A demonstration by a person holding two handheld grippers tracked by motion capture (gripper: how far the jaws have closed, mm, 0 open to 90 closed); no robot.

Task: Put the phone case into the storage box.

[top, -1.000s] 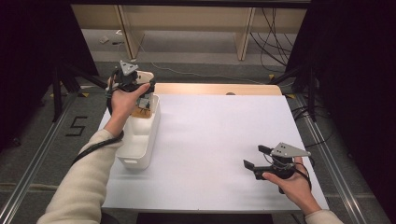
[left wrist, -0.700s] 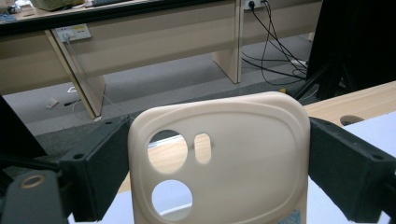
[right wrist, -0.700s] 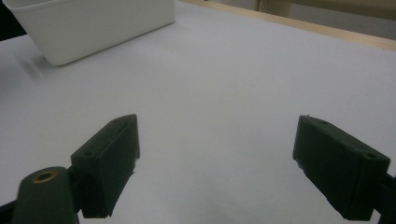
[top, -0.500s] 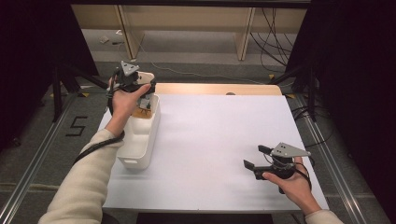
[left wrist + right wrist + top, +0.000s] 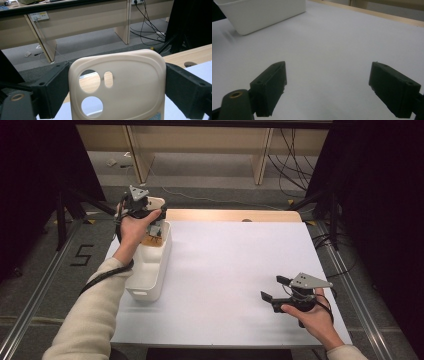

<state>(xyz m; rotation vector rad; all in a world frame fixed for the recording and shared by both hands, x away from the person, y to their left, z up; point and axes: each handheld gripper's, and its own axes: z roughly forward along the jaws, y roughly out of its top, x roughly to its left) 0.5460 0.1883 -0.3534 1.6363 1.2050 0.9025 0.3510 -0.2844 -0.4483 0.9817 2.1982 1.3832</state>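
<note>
Left gripper pinching a cream phone case upright, above the far end of the white bin at the bench's left edge. Right gripper spread, near right, holding nothing.

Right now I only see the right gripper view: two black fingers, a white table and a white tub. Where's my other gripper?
Observer: Your left gripper is up over the far end of the tub, holding something.
Operator: Holding what?
Observer: A cream phone case with round camera holes, squeezed between the fingers.
Operator: Is the tub empty?
Observer: No, something brownish lies in its far end; I can't tell what.
Operator: And my right gripper?
Observer: The right gripper is open near the table's front right corner, holding nothing.
</note>
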